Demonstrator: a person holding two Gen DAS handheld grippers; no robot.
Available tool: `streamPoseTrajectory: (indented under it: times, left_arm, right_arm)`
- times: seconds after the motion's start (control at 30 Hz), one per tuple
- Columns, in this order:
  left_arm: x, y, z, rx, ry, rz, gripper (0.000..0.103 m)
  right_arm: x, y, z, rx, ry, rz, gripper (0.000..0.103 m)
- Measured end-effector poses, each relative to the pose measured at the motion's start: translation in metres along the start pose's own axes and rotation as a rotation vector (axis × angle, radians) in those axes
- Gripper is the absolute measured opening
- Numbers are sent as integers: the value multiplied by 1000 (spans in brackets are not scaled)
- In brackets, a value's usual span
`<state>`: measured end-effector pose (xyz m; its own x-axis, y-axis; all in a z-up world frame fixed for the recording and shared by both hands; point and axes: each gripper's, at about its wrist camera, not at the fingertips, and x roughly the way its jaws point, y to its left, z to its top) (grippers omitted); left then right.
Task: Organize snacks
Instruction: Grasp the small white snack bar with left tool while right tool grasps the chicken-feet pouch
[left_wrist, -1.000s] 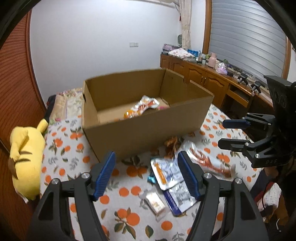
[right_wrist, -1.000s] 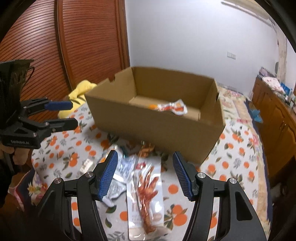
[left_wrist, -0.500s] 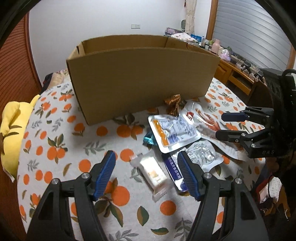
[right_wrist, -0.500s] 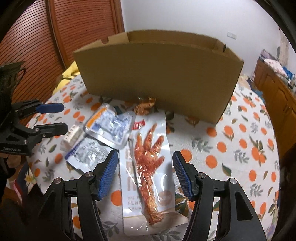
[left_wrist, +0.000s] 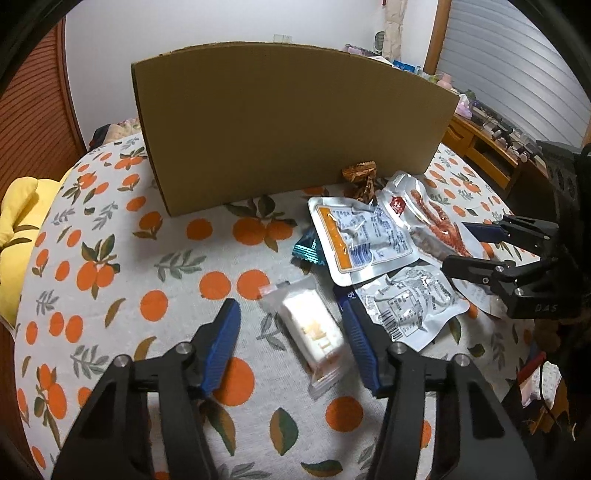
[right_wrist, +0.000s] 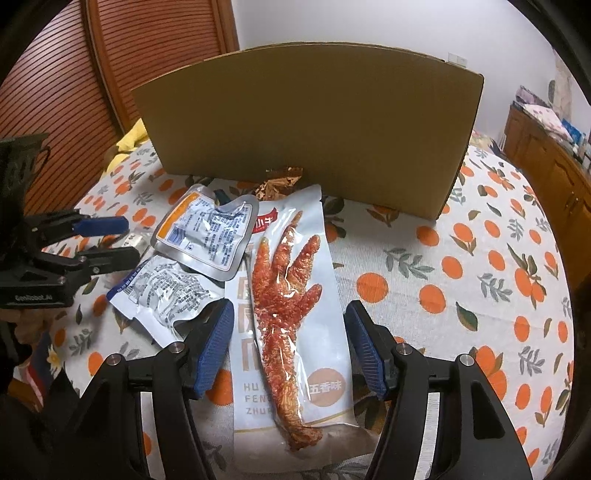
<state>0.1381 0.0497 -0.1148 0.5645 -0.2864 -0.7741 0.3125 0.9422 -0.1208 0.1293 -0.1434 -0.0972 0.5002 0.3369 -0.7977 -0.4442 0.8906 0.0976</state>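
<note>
Below, both hand-held grippers hang low over a white tablecloth printed with oranges and green leaves, in front of a tall brown cardboard box whose near wall hides its inside. Left gripper: blue-padded jaws spread wide, straddling a small clear-wrapped pale snack bar that lies flat on the cloth; no pad touches it. Right gripper: jaws likewise spread, either side of a long white pouch showing a red chicken foot, lying flat with its top end toward the box. Left of that pouch, a silver pouch with an orange edge strip overlaps a silver pouch with a blue edge. A crumpled brown foil wrapper sits against the box's foot, and a small teal wrapper peeks from under the orange-edged pouch. A yellow plush toy rests at the table's left edge.
</note>
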Motion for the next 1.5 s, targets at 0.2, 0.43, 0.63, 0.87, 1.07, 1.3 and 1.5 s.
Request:
streamPoseTrajectory:
  times: [0.2,0.43,0.63,0.87,1.07,1.3,1.5]
  left_arm:
    - [0,-1,-2,9,-10,23,46]
    - [-2,1,-7,29,-32,55,26]
    - [0,3,-7,31,-53,81,29]
    - [-1,7,-7,13,-65,67,26]
    - [-1,13,-7,-22,-72,44,22]
    - [-2,12,-8,-28,-74,41,22]
    - [-3,14,-9,-34,-75,36,22]
  right_arm:
    - [1,2,-2,-17,-13,-3,68]
    - [4,8,-3,-48,-12,-27,72]
    - [6,9,-2,-58,-10,-37,72]
    - [8,13,-2,-73,-5,-52,74]
    - [9,14,-1,-79,0,-60,75]
    - [10,13,2,-82,12,-58,70]
    - [2,8,-6,-99,31,-49,66]
